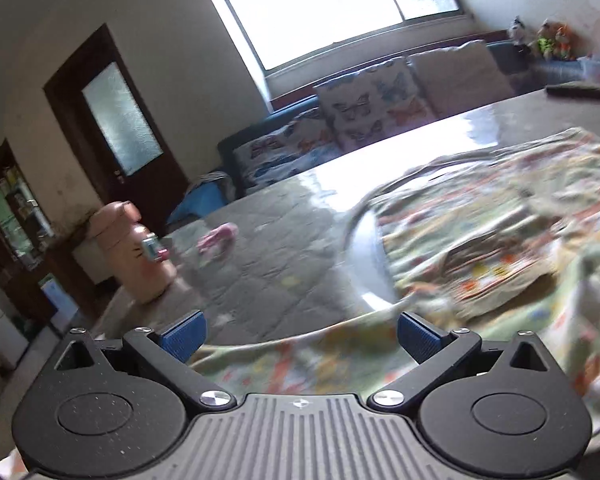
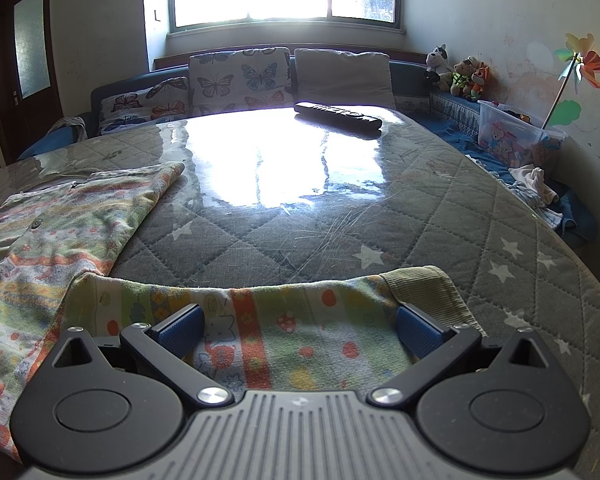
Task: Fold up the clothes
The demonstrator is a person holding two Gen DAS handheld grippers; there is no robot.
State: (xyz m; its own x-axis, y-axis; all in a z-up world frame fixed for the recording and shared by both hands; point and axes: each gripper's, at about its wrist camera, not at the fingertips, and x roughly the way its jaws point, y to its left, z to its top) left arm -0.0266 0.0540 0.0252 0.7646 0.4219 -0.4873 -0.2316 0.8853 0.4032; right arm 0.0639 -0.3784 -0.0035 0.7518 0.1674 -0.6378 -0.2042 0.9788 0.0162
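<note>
A child's patterned garment (image 2: 60, 224) in green, orange and white lies spread on the quilted table (image 2: 340, 208). One sleeve with a green ribbed cuff (image 2: 420, 284) lies under my right gripper (image 2: 300, 330), which is open above it with blue pads (image 2: 182, 330) wide apart. In the left wrist view the same garment (image 1: 480, 240) is blurred; a strip of it passes below my left gripper (image 1: 300, 336), which is open and holds nothing.
A black remote (image 2: 338, 115) lies at the table's far edge. A pink cat-face bottle (image 1: 134, 252) and a small pink item (image 1: 218, 236) stand on the table's left. A sofa with butterfly cushions (image 2: 236, 76) is behind, a plastic toy box (image 2: 516, 136) at right.
</note>
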